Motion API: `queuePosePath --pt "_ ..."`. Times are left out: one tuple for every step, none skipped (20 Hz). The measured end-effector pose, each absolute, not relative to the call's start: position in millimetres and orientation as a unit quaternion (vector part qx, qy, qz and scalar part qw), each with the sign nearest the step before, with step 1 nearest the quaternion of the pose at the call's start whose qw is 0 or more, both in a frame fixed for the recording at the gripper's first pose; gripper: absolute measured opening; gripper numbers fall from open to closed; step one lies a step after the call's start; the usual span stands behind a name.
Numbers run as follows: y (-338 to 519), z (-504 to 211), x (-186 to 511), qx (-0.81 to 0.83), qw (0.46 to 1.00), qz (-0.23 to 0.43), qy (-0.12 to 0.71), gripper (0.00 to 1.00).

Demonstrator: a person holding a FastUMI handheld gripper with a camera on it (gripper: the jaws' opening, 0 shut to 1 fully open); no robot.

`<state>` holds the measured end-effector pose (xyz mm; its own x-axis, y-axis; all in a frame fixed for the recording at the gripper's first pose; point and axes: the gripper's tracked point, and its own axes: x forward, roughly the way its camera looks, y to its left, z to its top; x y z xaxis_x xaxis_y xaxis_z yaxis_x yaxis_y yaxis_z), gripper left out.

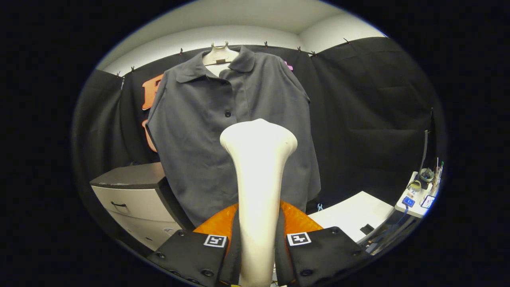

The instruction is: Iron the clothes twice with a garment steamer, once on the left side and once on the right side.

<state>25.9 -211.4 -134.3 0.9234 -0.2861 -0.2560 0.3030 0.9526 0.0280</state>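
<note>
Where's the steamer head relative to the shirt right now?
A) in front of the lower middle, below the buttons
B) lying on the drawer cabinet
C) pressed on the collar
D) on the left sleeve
A: the garment steamer, clamped between the gripper fingers, has its head in front of the dark shirt at its lower middle, below the two visible buttons; contact with the fabric can't be judged.
</note>
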Motion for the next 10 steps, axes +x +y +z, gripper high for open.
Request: queuePosePath --pt "-206 -125 27 0.033 0.981 -0.147 0.119 0.41" --pt "-200 -115 29 0.030 0.983 -0.145 0.111 0.41" --pt "-198 -104 31 0.022 0.984 -0.147 0.103 0.41" --pt "-195 -94 31 0.011 0.984 -0.148 0.095 0.41" --pt "-191 -85 31 0.005 0.985 -0.146 0.088 0.41" --pt "-185 -77 33 0.004 0.986 -0.142 0.083 0.41" --pt "-179 -70 35 0.006 0.988 -0.137 0.078 0.41" --pt "-175 -61 37 0.006 0.988 -0.134 0.070 0.41" --pt "-171 -54 38 0.003 0.989 -0.133 0.063 0.41" --pt "-168 -45 38 -0.002 0.989 -0.133 0.056 0.41"
